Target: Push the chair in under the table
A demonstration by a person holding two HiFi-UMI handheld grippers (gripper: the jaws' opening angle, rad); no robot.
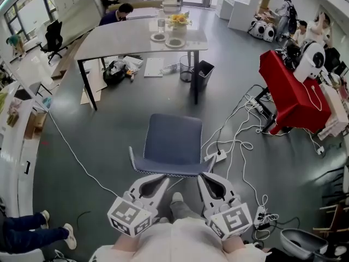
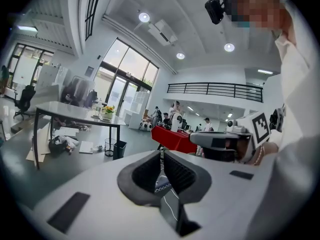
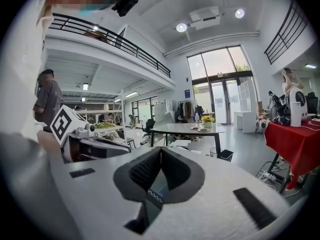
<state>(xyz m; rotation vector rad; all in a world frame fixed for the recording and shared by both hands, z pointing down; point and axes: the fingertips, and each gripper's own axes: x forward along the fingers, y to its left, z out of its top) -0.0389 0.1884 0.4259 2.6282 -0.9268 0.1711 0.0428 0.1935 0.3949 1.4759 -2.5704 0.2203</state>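
A grey-blue chair [image 1: 173, 141] stands on the floor [image 1: 109, 141], well apart from the grey surface [image 1: 125, 40] (flowers [image 1: 179, 19] and dishes [image 1: 175, 42] sit on top). The left hand-held gripper [image 1: 162, 178] and right hand-held gripper [image 1: 203, 178] each clamp the top edge of its backrest.

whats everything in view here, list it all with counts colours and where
chair: 1, blue-grey, middle of the floor, short of the table
table: 1, grey top and black legs, far side
flowers: 1 bunch, yellow, on the table
dishes: 2, pale, on the table by the flowers
bins: 2, dark, under the table's right end
red-covered table: 1, red, right side
cables: several, white, floor right of the chair
office chair: 1, black, far left
people: several, behind the table, far right, lower left
left gripper: 1, white, fingers shut, at the chair's back
right gripper: 1, white, fingers shut, at the chair's back
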